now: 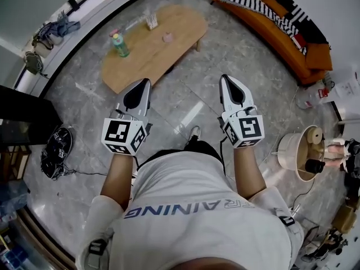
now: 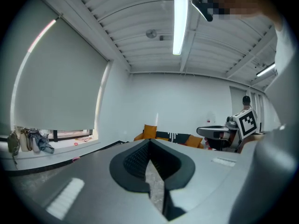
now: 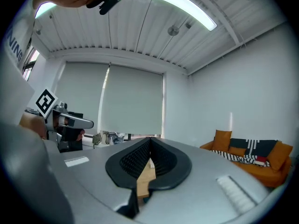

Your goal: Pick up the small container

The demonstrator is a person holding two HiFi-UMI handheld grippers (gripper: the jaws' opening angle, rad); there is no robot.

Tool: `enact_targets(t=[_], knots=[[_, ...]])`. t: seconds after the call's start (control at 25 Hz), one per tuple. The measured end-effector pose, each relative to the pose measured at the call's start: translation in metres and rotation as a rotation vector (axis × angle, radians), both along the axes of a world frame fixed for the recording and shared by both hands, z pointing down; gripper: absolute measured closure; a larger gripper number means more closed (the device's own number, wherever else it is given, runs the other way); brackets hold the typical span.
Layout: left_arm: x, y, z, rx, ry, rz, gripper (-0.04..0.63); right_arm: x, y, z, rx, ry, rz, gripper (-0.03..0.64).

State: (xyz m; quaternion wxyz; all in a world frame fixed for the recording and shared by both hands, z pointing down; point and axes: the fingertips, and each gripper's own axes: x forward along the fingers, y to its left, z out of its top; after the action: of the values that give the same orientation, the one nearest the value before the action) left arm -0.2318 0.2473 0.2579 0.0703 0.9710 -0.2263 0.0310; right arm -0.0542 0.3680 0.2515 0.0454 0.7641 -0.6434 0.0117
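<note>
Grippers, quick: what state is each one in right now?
Left gripper: closed, holding nothing.
Right gripper: closed, holding nothing.

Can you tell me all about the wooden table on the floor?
The wooden table is low and long, with rounded corners and a smooth, pale wood top. It stands slantwise on the grey stone-like floor. One leg shows under its right end. On top stand a green bottle, a small pink container and a pale holder. Nothing else touches it.
</note>
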Motion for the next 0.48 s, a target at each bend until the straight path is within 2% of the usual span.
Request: enact_targets(t=[0.24, 0.48], knots=[[0.086, -0.011, -0.007, 0.011, -0.011, -0.045, 0.592, 0.096, -0.020, -0.002, -0.002, -0.014, -0.051, 0.601], [0.135, -0.025, 0.008, -0.015, -0.051, -0.105, 0.592, 0.160, -0.048, 0.020, -0.021, -0.072, -0.096, 0.601]])
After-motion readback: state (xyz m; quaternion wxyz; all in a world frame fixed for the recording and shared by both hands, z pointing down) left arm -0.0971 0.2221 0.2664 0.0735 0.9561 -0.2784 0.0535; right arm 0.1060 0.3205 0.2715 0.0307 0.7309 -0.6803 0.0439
